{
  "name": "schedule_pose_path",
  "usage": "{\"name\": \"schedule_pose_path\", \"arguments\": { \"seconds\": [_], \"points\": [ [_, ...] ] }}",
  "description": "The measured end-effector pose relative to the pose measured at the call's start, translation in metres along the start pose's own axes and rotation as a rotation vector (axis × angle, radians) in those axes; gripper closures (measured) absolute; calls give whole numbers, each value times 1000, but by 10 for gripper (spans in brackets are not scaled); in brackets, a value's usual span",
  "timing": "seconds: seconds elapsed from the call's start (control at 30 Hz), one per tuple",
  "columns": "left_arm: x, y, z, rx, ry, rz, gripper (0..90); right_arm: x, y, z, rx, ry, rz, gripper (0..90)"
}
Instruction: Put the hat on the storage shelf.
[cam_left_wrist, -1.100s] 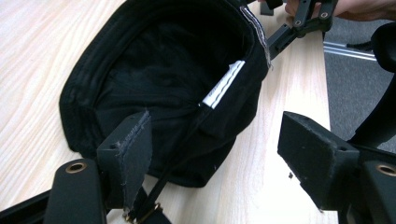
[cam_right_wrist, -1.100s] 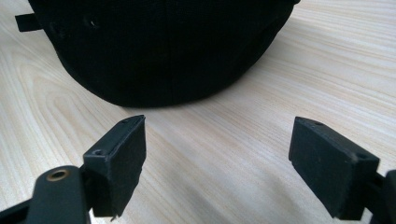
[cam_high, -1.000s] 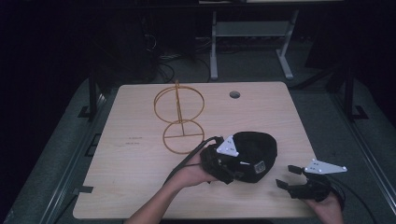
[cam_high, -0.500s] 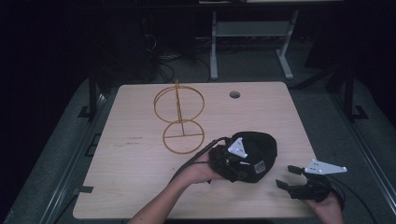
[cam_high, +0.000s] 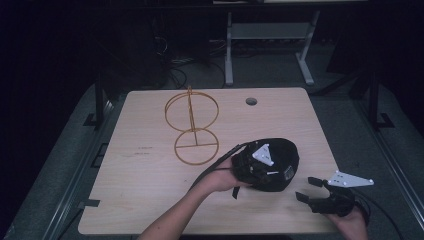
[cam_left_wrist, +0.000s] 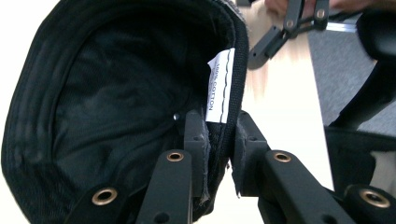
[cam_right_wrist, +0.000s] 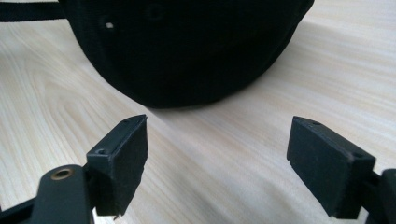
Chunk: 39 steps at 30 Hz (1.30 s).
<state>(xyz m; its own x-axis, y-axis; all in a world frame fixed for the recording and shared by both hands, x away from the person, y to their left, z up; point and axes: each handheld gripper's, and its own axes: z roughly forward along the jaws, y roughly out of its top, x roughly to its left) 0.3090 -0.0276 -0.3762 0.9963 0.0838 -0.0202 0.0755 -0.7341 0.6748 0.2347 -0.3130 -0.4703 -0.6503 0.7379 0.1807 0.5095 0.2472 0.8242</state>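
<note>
A black cotton hat (cam_high: 280, 165) is seen on the wooden table (cam_high: 150, 200), lying to the right of and nearer the person than the gold wire stand (cam_high: 192, 130), which is taken here as the landmark. The stand is made of two rings joined by an upright rod, one ring flat on the table, the other upright behind it.

The left gripper (cam_left_wrist: 219, 140) is closed on the hat's rim: in the left gripper view the band of the brim (cam_left_wrist: 236, 70) is pinched between the two black pads, just below a white care label (cam_left_wrist: 219, 86) sewn inside. The jaws have just been closing, with the brim between them. The hat's dark lining is turned toward that camera. In the high view the left gripper (cam_high: 250, 167) is seen at the hat's side facing the stand, its grey plate lying over the crown, with the person's hand (cam_high: 220, 177) behind it.

The right gripper (cam_high: 312, 190) is found farther from the stand than the hat, near the table's front right corner, held low. Its fingers (cam_right_wrist: 121, 158) are spread wide with only bare wood between them, and the hat's crown (cam_right_wrist: 187, 46) is seen just ahead of them, not touched
</note>
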Motion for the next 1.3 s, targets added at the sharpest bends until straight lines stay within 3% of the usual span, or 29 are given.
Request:
{"name": "schedule_pose_path", "arguments": {
  "seconds": [0.3, 0.4, 0.47, 0.73, 0.87, 1.1, 1.2, 1.3],
  "points": [
    [19, 27, -23, -100, 19, -68, 797, 3, 6, -13, -130, -22, -63, 236],
    [23, 35, -32, -124, 33, -86, 799, 6, 9, -15, -164, -1, -65, 231],
    [26, 40, -40, -139, 41, -89, 801, 9, 14, -15, -163, 4, -50, 173],
    [30, 57, -61, -199, 27, -114, 802, 15, 29, -13, -188, 59, -1, 148],
    [28, 64, -67, -220, 33, -123, 802, 21, 43, -15, -232, 72, -48, 148],
    [26, 74, -76, -251, 18, -109, 802, 27, 61, -14, -280, 50, -96, 154],
    [22, 80, -78, -262, -1, -85, 802, 27, 67, -11, -302, 15, -143, 193],
    [20, 82, -78, -254, -8, -78, 802, 27, 68, -9, -307, 23, -152, 260]
  ]
}}
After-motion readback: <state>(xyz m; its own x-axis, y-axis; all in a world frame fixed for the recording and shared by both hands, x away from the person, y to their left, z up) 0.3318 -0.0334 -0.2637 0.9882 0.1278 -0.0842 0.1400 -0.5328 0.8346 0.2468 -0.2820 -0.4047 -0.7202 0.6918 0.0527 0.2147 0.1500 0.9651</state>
